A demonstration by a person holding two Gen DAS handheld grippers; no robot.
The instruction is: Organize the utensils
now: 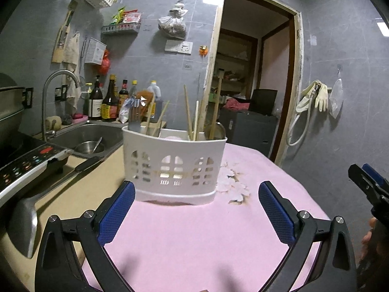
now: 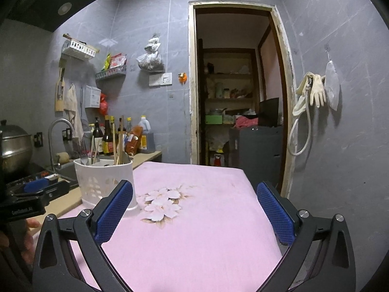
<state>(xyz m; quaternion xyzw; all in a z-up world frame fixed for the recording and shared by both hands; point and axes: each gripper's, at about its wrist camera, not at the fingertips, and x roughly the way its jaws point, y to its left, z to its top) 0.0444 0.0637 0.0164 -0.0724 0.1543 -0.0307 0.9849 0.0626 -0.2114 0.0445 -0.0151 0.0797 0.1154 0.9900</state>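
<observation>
A white slotted utensil holder stands on a pink floral cloth. It holds wooden chopsticks, a metal spatula and a ladle. My left gripper is open and empty just in front of the holder. My right gripper is open and empty over the cloth, with the holder to its left. A metal ladle and a black-handled knife lie on the beige counter to the left.
An induction cooker sits at the left, with a sink holding a steel bowl behind it. Sauce bottles line the back wall. An open doorway lies straight ahead. The cloth's right edge drops off beside a grey wall.
</observation>
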